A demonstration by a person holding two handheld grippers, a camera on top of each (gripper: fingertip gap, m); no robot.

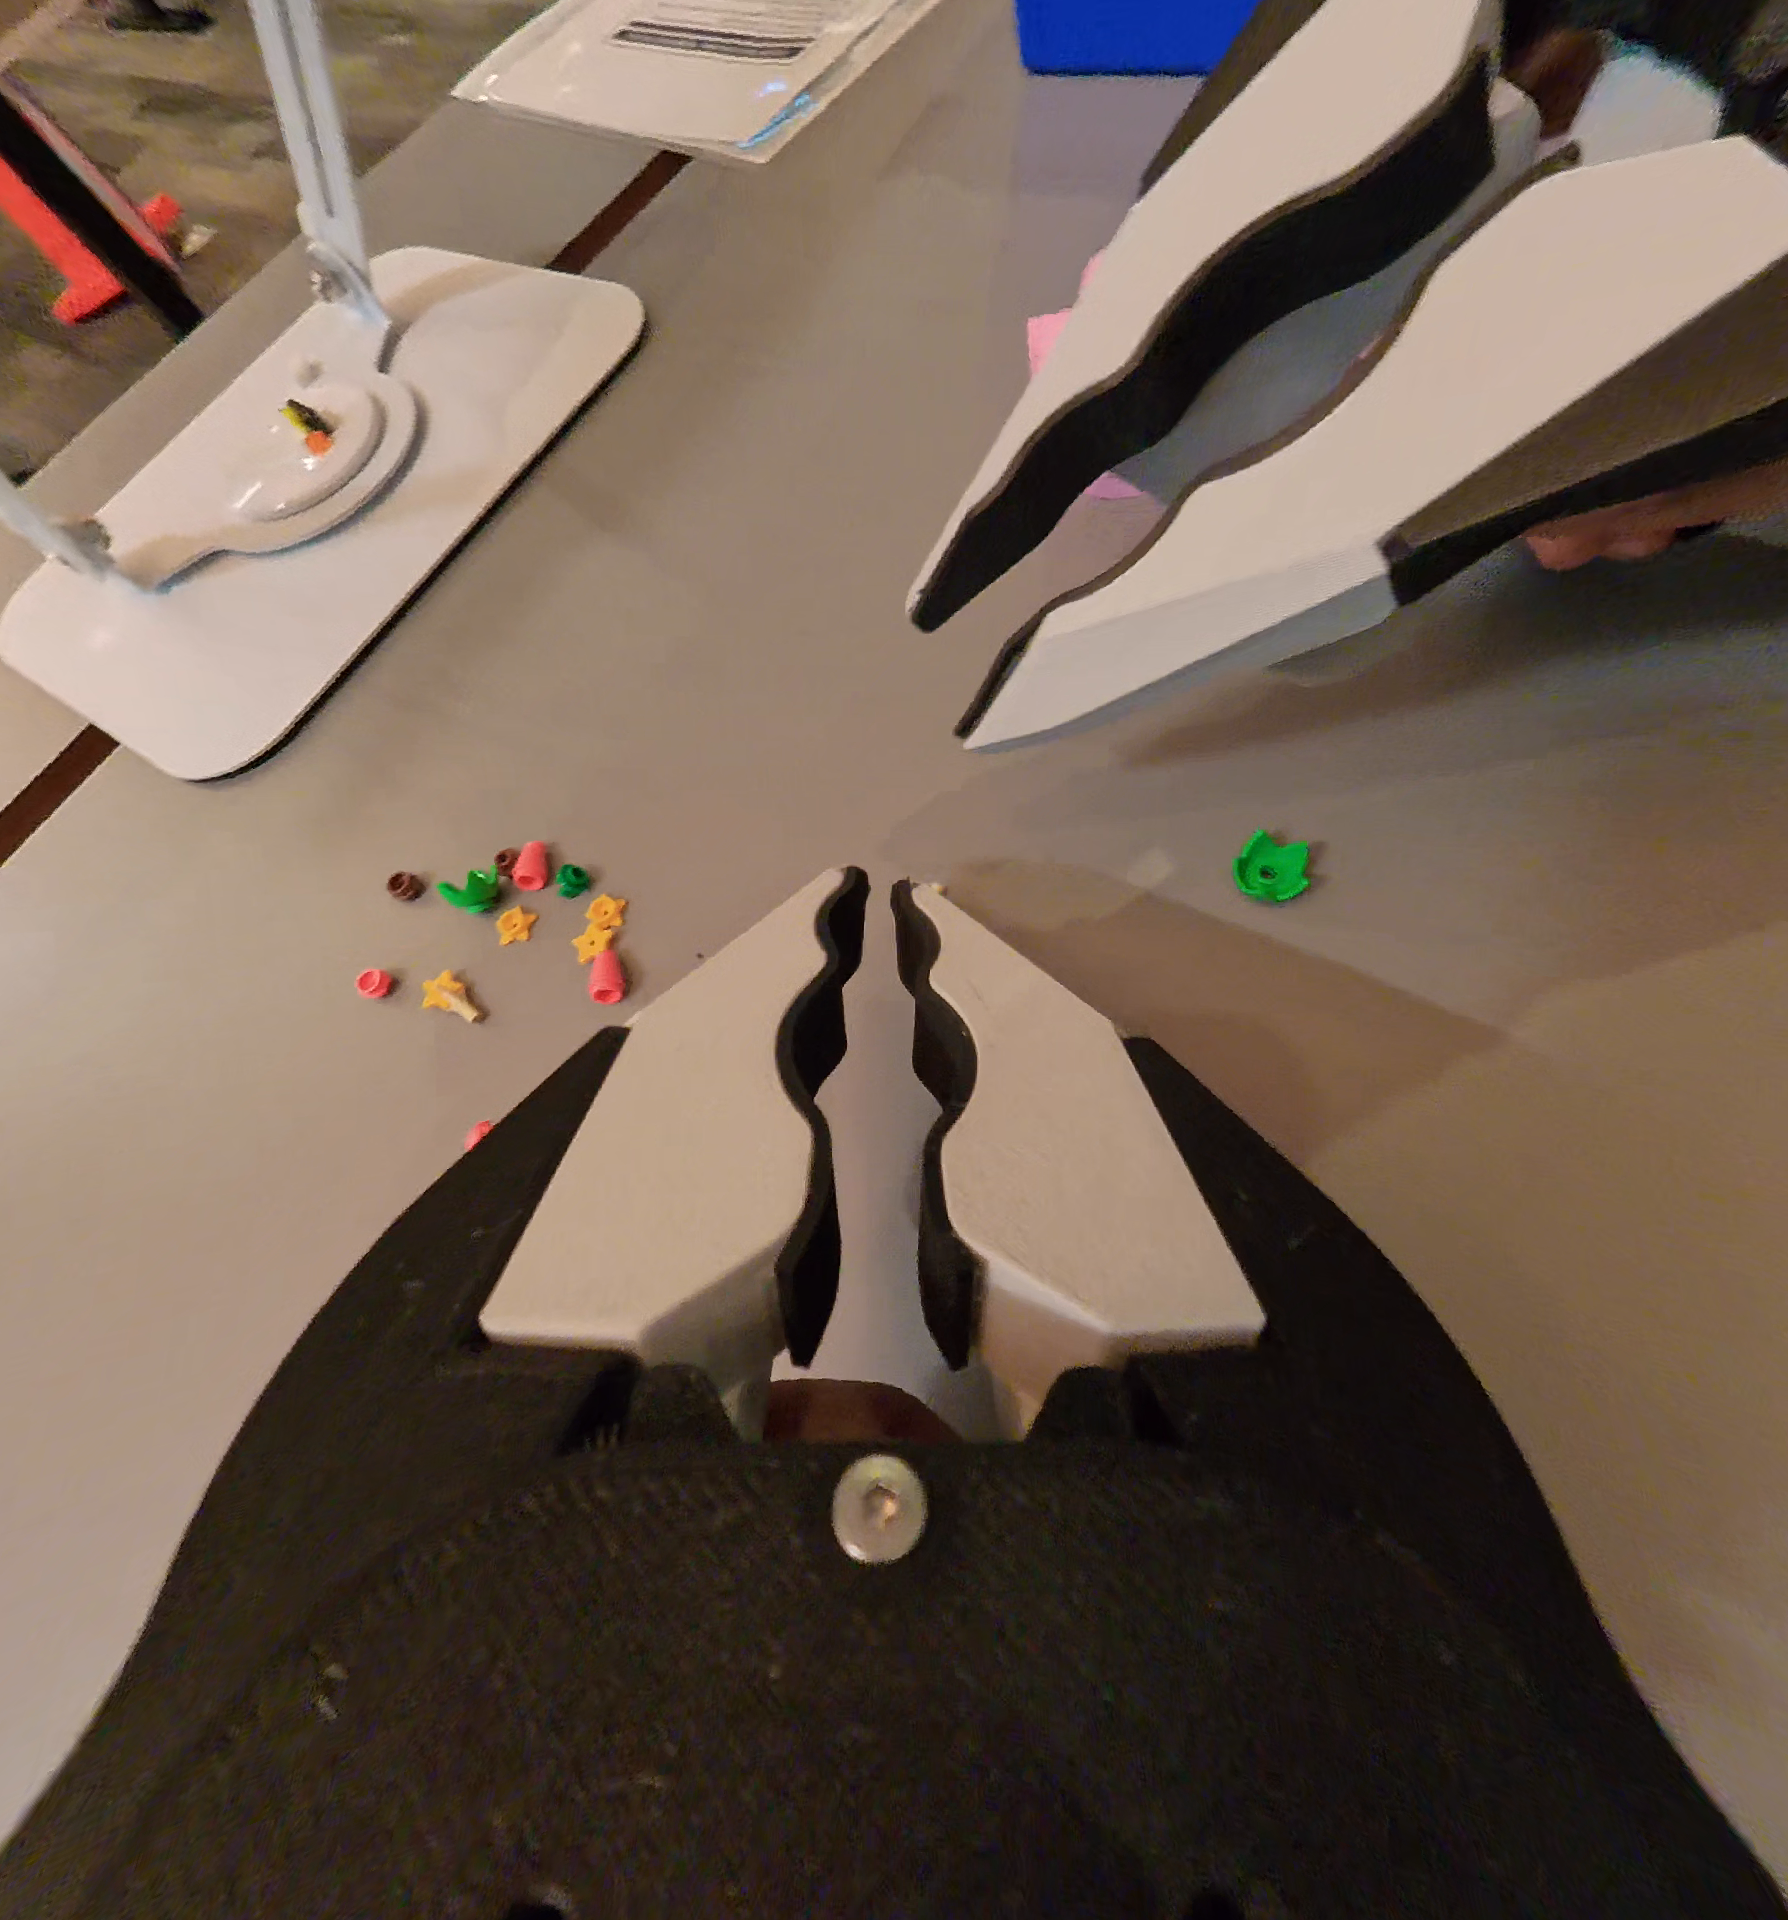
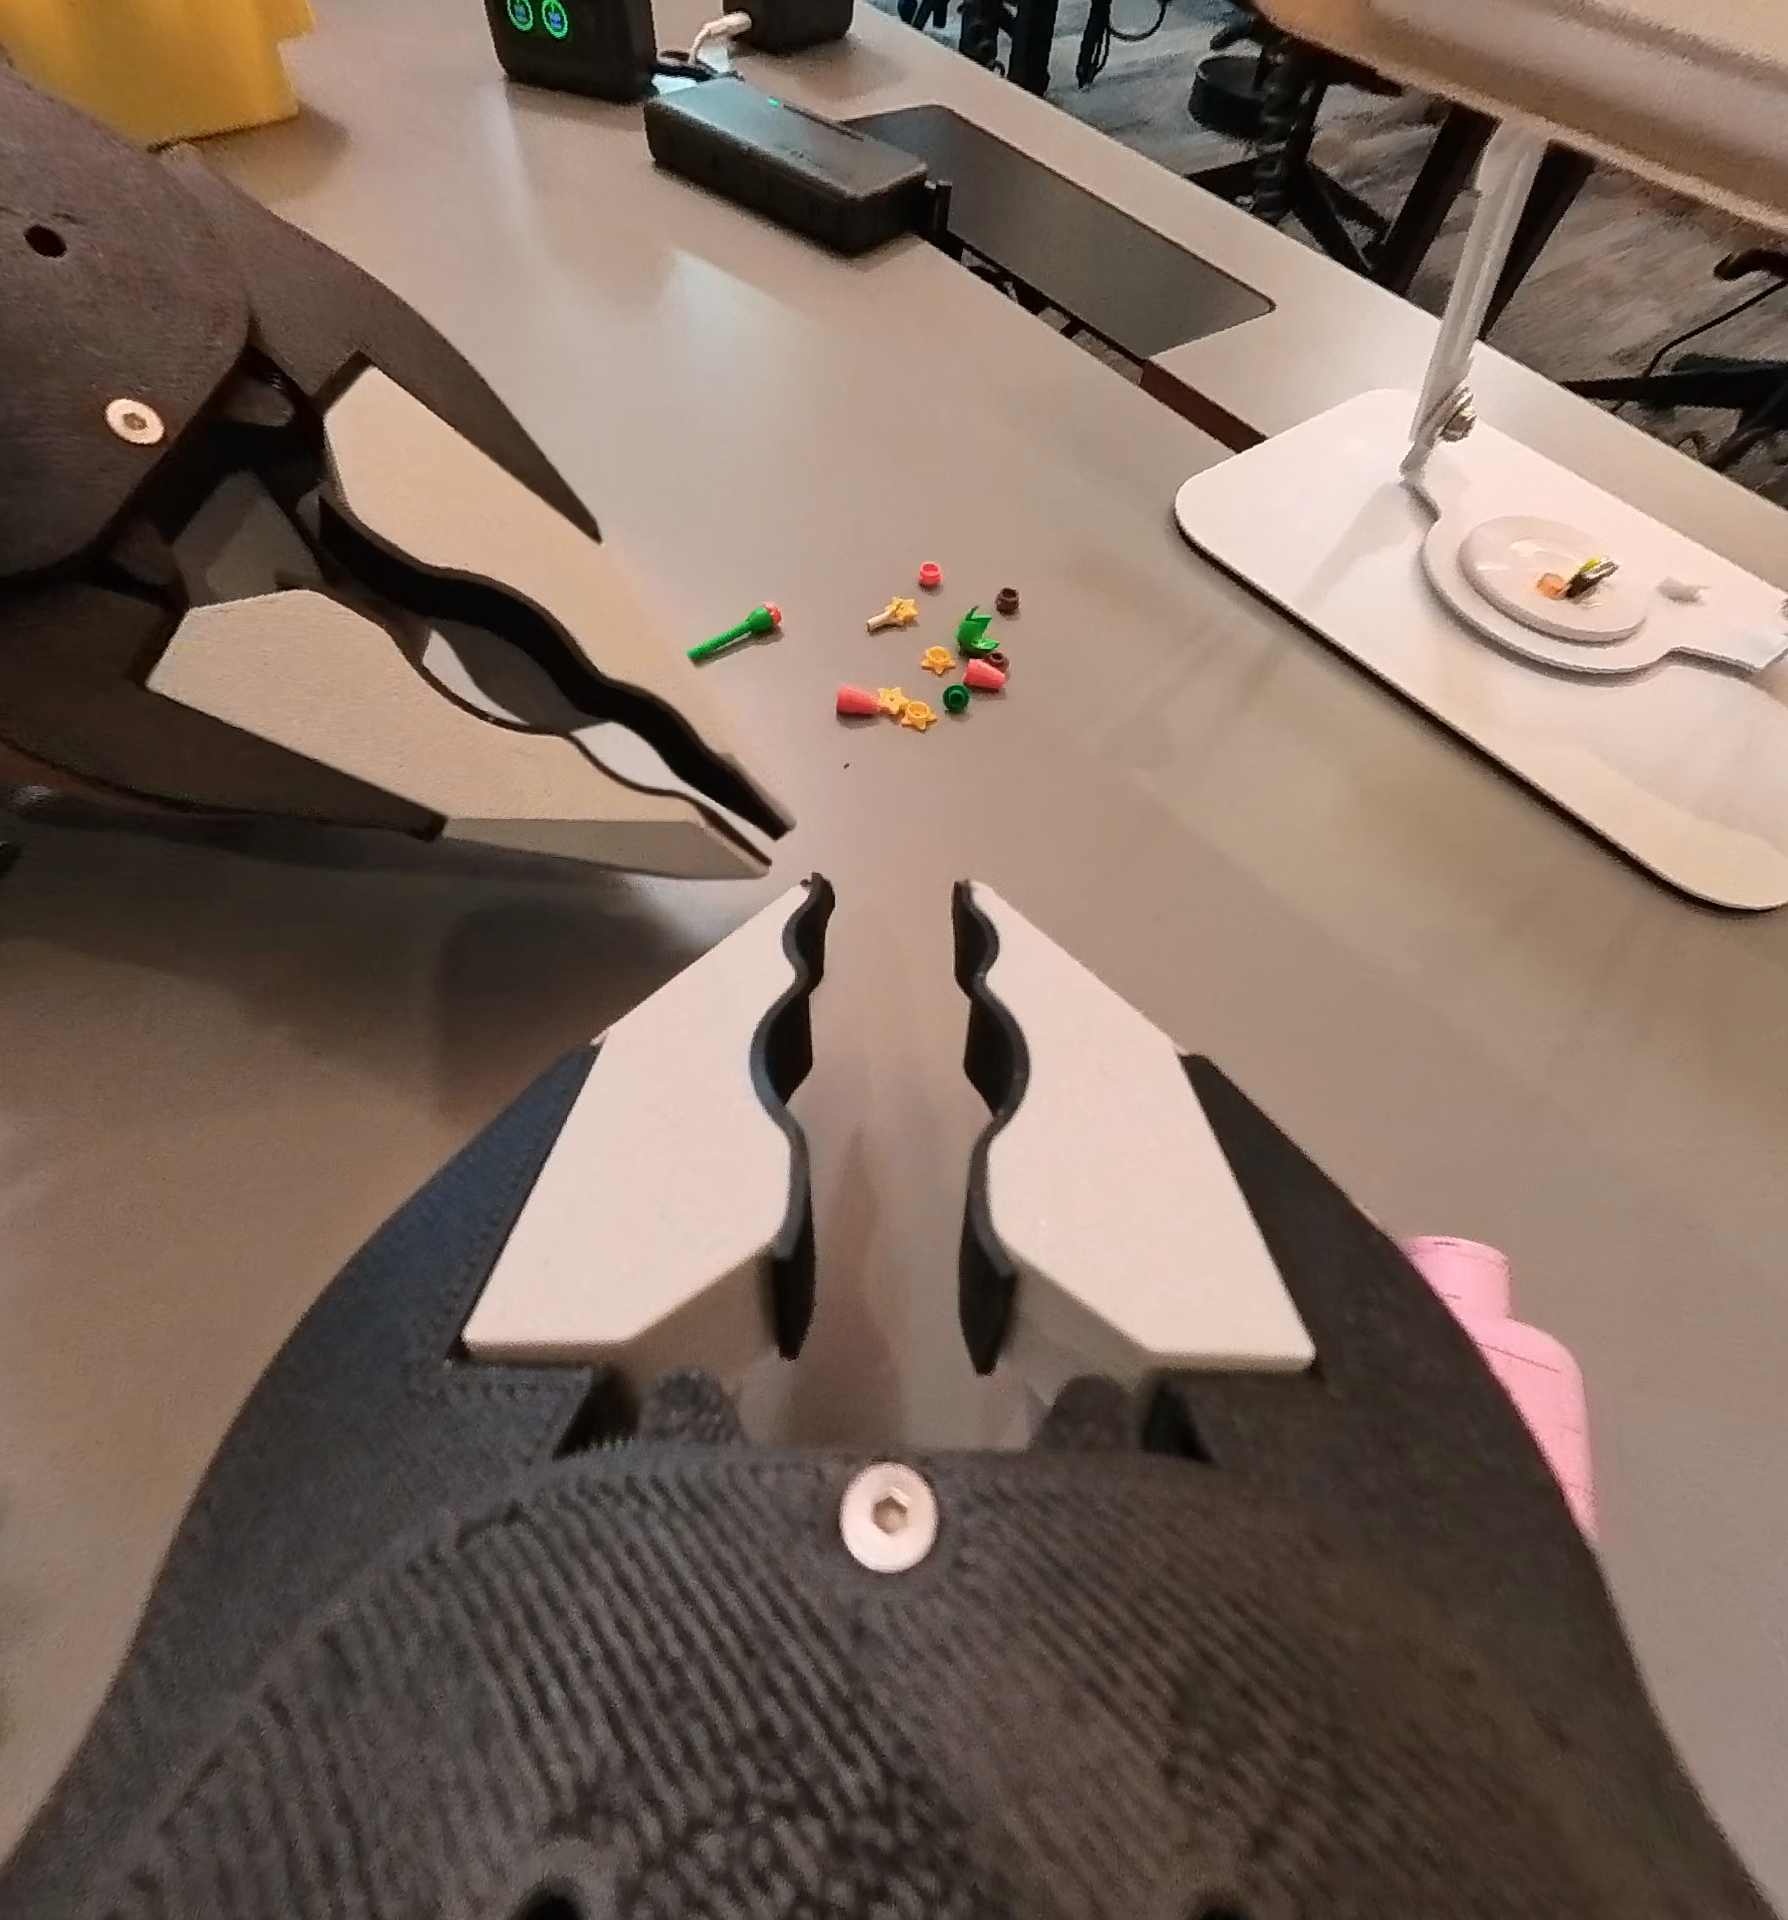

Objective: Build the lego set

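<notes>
The smooth grey tabletop (image 2: 973, 312) carries a scatter of small plastic lego pieces (image 2: 931, 655): coral-pink cones, yellow stars, bright green leaves, dark brown rings. A lone green leaf piece (image 1: 1271, 865) lies apart. The flat lamp base (image 1: 318, 499) is plain white. Both grippers' fingers (image 2: 661, 1174) are pale grey with black wavy linings, set in black ribbed bodies

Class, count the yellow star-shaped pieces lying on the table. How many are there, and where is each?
4. Three yellow stars sit close together in the pile; a fourth, on a pale stem, lies at the pile's edge. The grippers may hide others.
</notes>
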